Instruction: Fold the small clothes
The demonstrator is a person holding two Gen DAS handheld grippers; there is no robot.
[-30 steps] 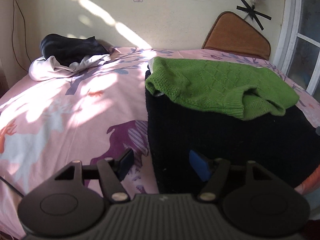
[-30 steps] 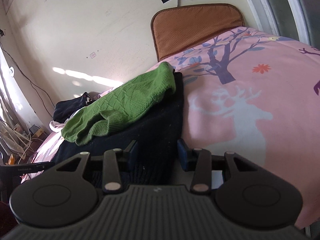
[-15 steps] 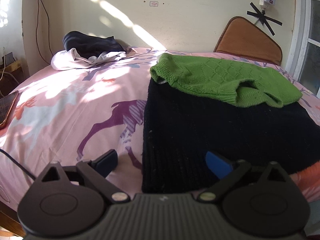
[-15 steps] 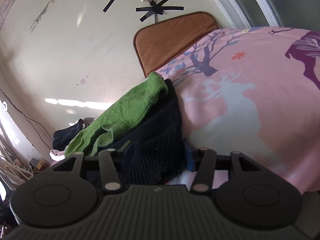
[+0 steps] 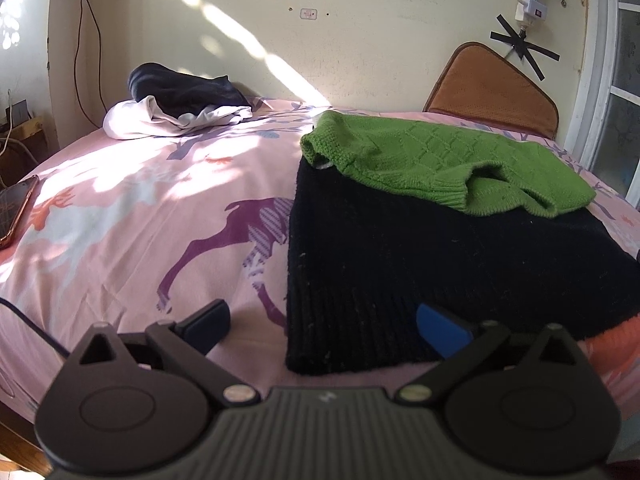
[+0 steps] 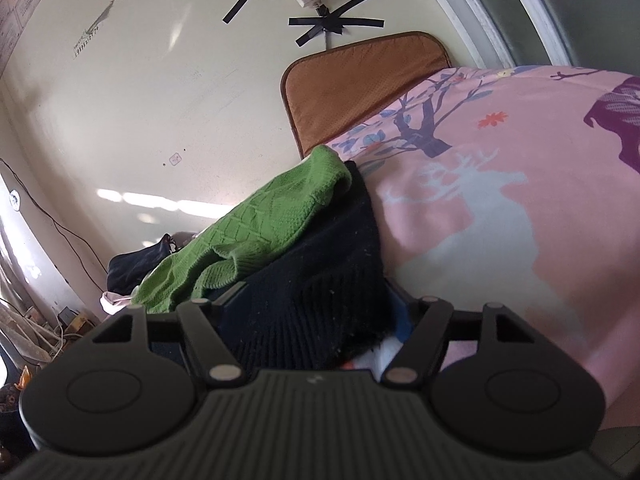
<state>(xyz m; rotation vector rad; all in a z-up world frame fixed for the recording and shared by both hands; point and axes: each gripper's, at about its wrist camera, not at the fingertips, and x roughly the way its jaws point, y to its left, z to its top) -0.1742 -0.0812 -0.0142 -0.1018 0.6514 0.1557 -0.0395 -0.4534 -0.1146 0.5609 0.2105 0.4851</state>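
A black knit sweater [image 5: 420, 256] lies flat on the pink bed [image 5: 120, 216]. A folded green knit sweater [image 5: 432, 160] rests on its far part. My left gripper [image 5: 320, 320] is open and empty, its jaws wide apart over the black sweater's near left corner. In the right wrist view the black sweater [image 6: 316, 280] and the green sweater [image 6: 260, 232] show too. My right gripper [image 6: 312, 312] is open, with the black sweater's near right corner bunched between its jaws.
A white and dark pile of clothes [image 5: 180, 108] lies at the bed's far left. A phone [image 5: 16, 212] lies at the left edge. A brown cushion [image 5: 492, 92] leans on the wall. A window frame [image 5: 600, 80] stands at the right.
Both grippers have drawn back toward the near edge of the bed and risen. My left gripper's jaws have opened wider. My right gripper's jaws have spread, with more black knit between them.
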